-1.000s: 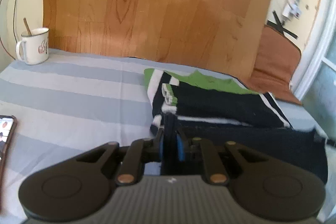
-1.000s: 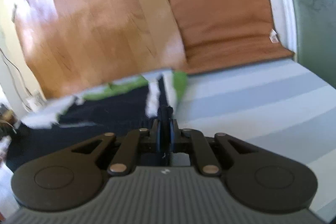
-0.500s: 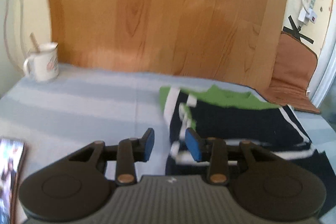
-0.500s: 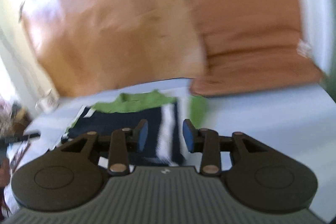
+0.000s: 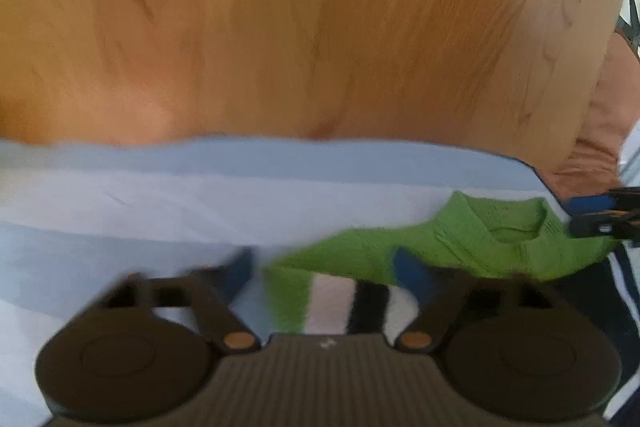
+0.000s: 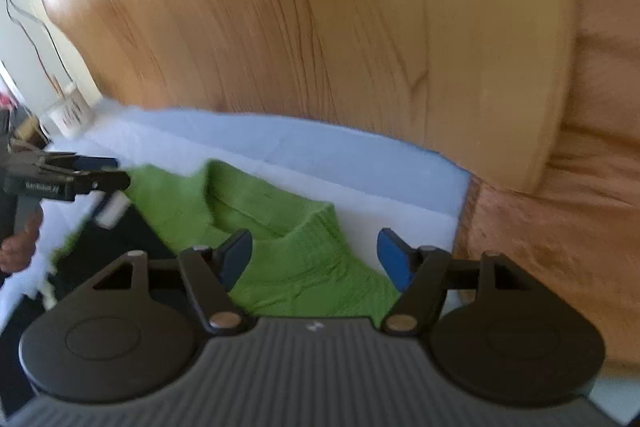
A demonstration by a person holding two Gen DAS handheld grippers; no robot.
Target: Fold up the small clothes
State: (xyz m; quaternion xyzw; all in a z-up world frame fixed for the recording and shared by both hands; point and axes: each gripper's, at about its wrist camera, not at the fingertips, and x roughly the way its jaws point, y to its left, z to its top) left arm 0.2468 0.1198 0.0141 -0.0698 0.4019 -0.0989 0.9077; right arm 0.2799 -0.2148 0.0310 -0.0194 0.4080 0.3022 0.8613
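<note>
Your left gripper (image 5: 324, 275) and right gripper (image 6: 314, 255) have just been opening; both stand apart, gripping nothing. The green-collared striped shirt (image 6: 280, 243) lies on the striped sheet (image 6: 280, 147), low in both frames.

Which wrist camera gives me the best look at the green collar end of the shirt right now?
The right wrist view: the green collar end lies spread out and fairly sharp ahead of the open right gripper, neckline visible. The left wrist view shows it smaller, off to the right and blurred, partly behind the open left gripper.
</note>
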